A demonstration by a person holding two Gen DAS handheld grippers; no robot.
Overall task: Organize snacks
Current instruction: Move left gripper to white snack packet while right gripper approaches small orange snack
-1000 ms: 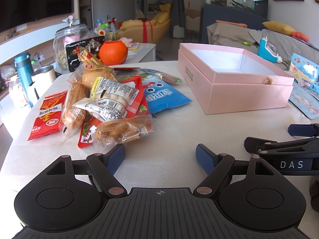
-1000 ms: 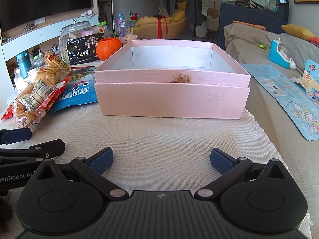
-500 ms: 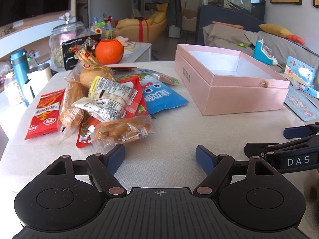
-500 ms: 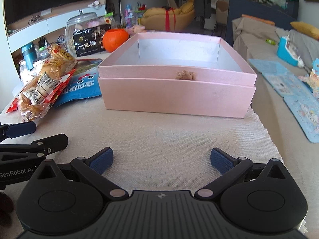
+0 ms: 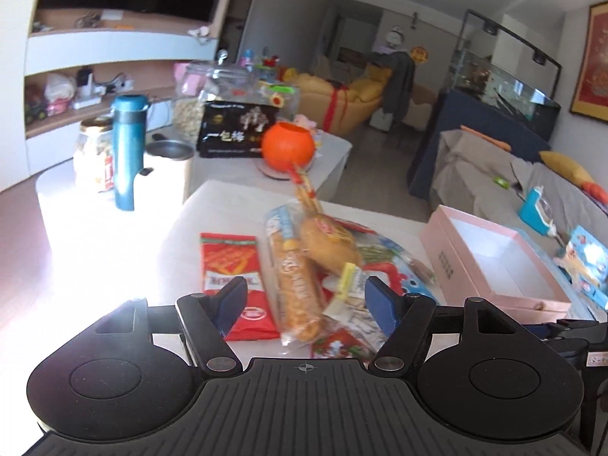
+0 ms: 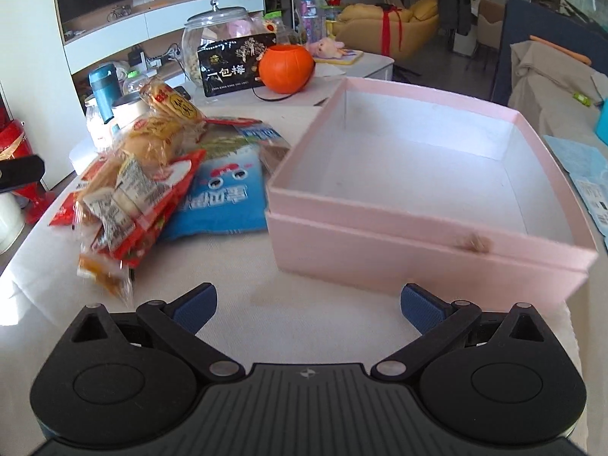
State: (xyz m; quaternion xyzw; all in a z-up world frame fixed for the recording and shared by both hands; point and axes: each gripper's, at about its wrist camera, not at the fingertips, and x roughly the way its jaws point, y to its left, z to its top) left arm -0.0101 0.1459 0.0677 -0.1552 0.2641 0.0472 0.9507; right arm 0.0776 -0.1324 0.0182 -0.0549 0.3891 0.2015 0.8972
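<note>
A pile of snack packets lies on the cloth-covered table: a long biscuit packet point(image 5: 294, 288), a bun in clear wrap point(image 5: 328, 245), a red packet point(image 5: 231, 266) and a blue packet point(image 6: 222, 199). An open pink box point(image 6: 418, 235) stands empty to the right of the pile, also in the left wrist view point(image 5: 456, 266). My left gripper point(image 5: 306, 307) is open, raised above the pile, its fingers either side of the biscuit packet. My right gripper point(image 6: 309, 306) is open and empty above the cloth in front of the box.
An orange pumpkin pot point(image 6: 287, 68), a black snack bag point(image 6: 235, 66) and a glass jar point(image 6: 212, 41) stand behind the pile. A blue flask point(image 5: 127, 150) and cups stand at the left. A sofa with toys lies to the right.
My left gripper has risen and moved forward and left over the snack pile. My right gripper has risen and turned left, so the pile came into its view.
</note>
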